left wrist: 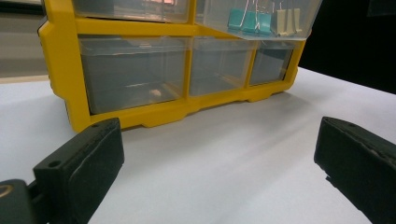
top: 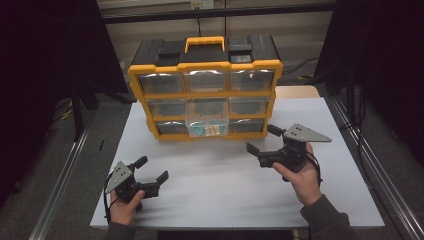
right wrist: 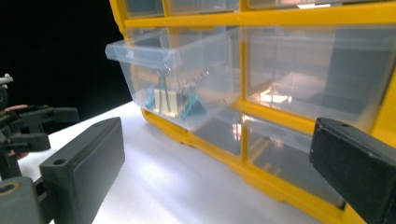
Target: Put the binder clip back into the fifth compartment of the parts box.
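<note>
A yellow and black drawer cabinet (top: 205,65) stands at the back of the white table (top: 225,185). Its middle clear drawer (top: 206,119) is pulled out and holds teal and cream binder clips (left wrist: 261,21), also seen as clips (right wrist: 177,100) in the right gripper view. My right gripper (top: 261,139) is held just right of the drawer's front, jaws wide apart, nothing between them. My left gripper (top: 151,169) rests low at the front left, open and empty.
Other clear drawers (left wrist: 135,70) are pushed in; one bottom drawer holds a small pale object (left wrist: 155,93). Metal rails (top: 65,175) run along both sides of the table. Dark curtains stand left and right.
</note>
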Demonstrator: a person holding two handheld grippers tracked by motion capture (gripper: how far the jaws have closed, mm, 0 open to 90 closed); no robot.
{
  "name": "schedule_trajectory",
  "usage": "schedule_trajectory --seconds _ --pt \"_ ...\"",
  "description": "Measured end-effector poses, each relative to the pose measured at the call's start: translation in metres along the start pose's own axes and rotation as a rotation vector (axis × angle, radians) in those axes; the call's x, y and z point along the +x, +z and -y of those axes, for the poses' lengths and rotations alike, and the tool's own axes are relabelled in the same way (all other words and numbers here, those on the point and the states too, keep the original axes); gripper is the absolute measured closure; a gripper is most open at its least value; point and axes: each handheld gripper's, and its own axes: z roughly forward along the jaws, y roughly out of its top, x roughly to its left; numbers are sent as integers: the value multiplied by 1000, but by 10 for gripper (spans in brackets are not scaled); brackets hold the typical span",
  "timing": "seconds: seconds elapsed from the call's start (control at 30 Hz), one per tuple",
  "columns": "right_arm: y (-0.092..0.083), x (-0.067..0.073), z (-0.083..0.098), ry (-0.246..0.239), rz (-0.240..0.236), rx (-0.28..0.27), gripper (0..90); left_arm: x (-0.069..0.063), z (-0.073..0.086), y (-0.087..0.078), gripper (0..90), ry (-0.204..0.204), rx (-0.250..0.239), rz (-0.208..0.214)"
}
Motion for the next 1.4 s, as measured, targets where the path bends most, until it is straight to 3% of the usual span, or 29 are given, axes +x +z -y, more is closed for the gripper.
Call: schedule_trajectory --seconds 0.3,0.43,1.03,1.4 --pt "-18 -10 17 14 23 7 32 0 0 0 16 8 4 -11" --pt "-26 -15 24 24 30 5 32 -1 0 1 16 6 6 8" --pt "-57 -31 52 16 87 21 38 -1 0 1 16 2 3 -2" --pt "-72 -37 66 15 99 33 42 -1 0 1 16 2 0 2"
